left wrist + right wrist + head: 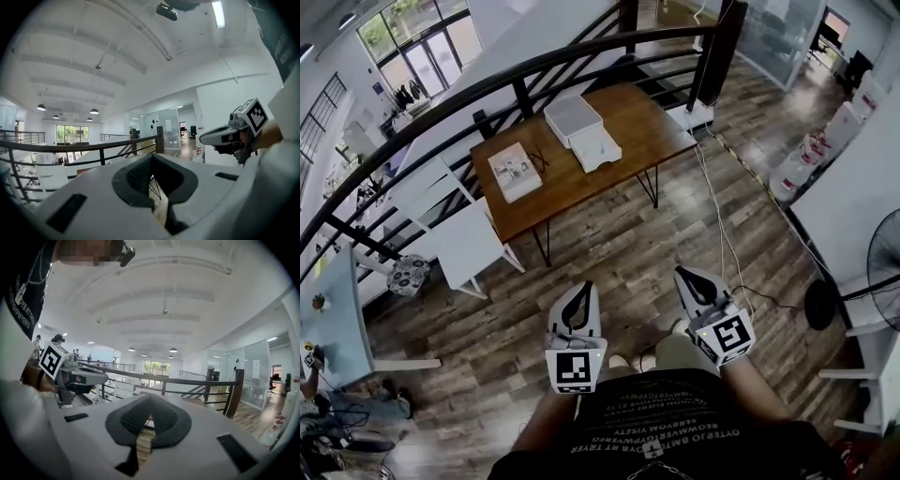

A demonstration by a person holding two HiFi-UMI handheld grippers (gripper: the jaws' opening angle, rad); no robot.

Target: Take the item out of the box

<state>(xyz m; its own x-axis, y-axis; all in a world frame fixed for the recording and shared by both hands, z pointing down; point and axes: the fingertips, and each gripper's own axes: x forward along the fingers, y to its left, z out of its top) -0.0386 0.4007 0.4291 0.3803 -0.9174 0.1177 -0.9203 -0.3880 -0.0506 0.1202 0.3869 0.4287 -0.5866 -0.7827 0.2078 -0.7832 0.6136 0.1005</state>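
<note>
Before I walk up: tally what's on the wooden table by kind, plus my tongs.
Plain white boxes: 2 (larger box, smaller box)
Flat printed pack: 1
Small dark thing, too small to identify: 1
Tongs: 2 (left tongs, right tongs, both shut, empty)
Total: 6

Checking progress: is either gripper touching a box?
No, the left gripper and right gripper sit near the person's waist, far from the table.
</note>
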